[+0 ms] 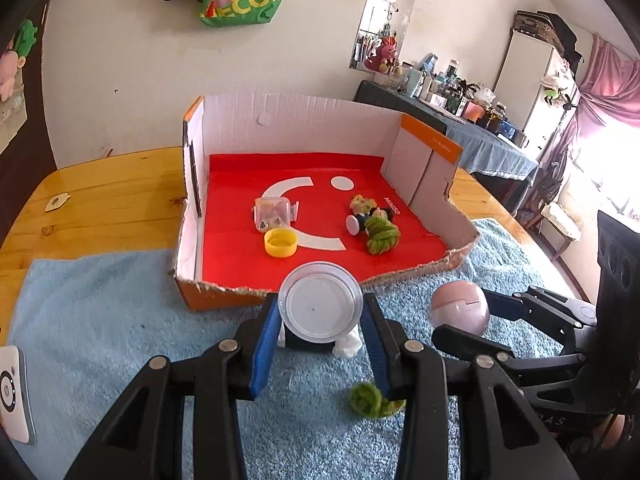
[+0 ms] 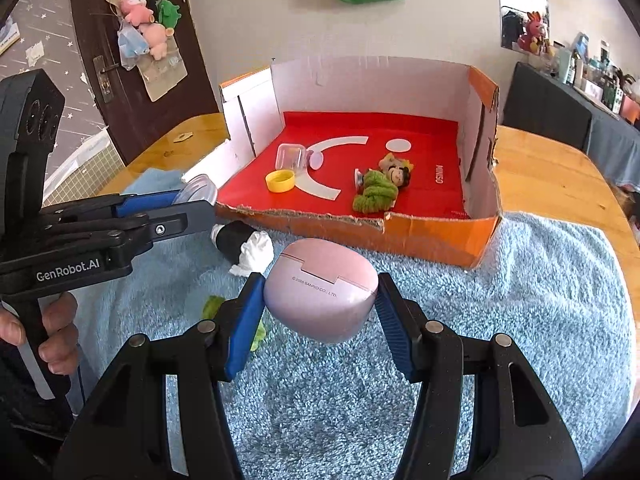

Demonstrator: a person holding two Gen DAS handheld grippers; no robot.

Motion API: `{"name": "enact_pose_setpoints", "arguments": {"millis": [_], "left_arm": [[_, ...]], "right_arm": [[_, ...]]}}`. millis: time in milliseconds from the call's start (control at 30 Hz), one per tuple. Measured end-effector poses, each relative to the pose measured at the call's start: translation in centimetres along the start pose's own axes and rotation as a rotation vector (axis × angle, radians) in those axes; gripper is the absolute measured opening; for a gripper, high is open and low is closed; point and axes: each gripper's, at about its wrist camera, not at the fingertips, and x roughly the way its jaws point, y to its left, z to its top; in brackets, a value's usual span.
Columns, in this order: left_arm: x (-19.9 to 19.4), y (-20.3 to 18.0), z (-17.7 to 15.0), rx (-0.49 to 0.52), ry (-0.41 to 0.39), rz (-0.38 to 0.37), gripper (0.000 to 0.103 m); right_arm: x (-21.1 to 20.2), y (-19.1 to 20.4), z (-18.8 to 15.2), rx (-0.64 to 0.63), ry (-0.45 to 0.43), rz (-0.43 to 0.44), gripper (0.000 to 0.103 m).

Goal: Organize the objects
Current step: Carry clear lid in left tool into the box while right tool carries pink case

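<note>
My left gripper (image 1: 322, 314) is shut on a clear round lid (image 1: 321, 302), held above the blue towel (image 1: 120, 320) just before the box's torn front edge. My right gripper (image 2: 320, 304) is shut on a pink egg-shaped case (image 2: 320, 300), also above the towel; it shows in the left wrist view (image 1: 460, 307) too. The open cardboard box (image 1: 304, 120) with a red floor holds a clear cube container (image 1: 273, 213), a yellow cap (image 1: 281, 242), a small doll (image 1: 366, 210) and a green yarn knot (image 1: 382, 235).
A black-and-white figure (image 2: 244, 246) lies on the towel under the left gripper. Green yarn (image 1: 370, 398) lies on the towel near me. A white device (image 1: 14, 394) sits at the towel's left edge. The wooden table (image 1: 100, 200) extends left and right of the box.
</note>
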Motion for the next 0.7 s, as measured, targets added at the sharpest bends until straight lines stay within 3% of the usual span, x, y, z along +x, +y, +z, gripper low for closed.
{"name": "enact_pose_setpoints", "arguments": {"millis": [700], "left_arm": [[2.0,1.1,3.4,-0.013,0.016,0.014,0.042]], "right_arm": [[1.2,-0.7,4.5,-0.013,-0.014,0.014,0.054]]}}
